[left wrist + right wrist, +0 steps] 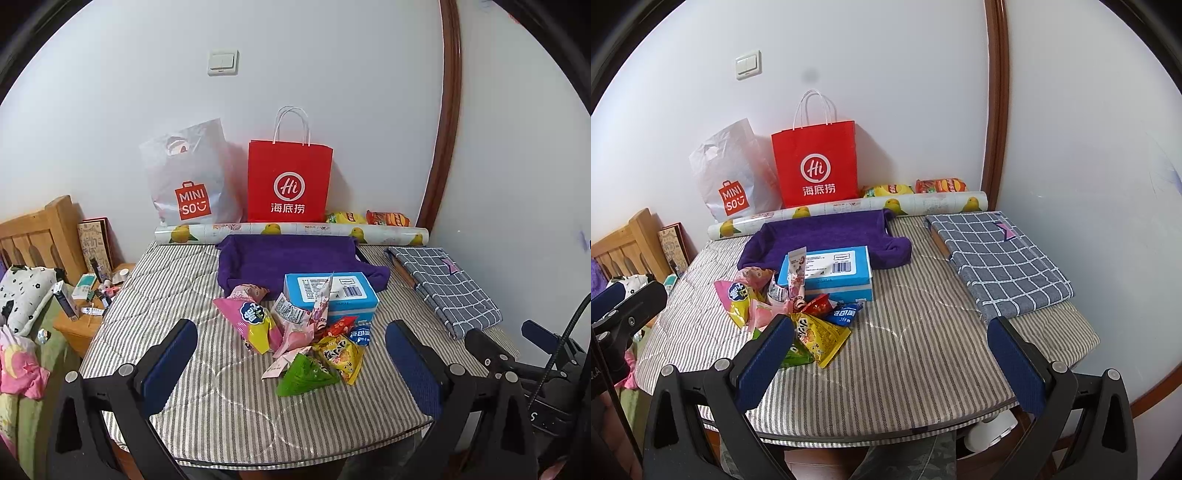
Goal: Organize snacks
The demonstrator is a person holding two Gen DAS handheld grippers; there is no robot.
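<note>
A striped table (229,398) against a white wall holds a purple cloth tray (295,258), a blue box (332,295) and a loose heap of snacks (295,336) at its centre, seemingly unsorted. Left tool (291,354) and right tool (890,343) hover wide open, empty.

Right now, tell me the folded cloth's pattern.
Grey-blue with a white grid check on the folded cloth; clearest in the right wrist view.

Your left claw (291,354) hangs wide open and empty above a striped padded desk (192,402). Between its blue pads lies a heap of snack packets (295,332), touching a blue box (330,295) behind. Beyond sit a purple cloth tray (288,258), a red paper bag (289,181) and a white plastic bag (190,177) against the wall
</note>
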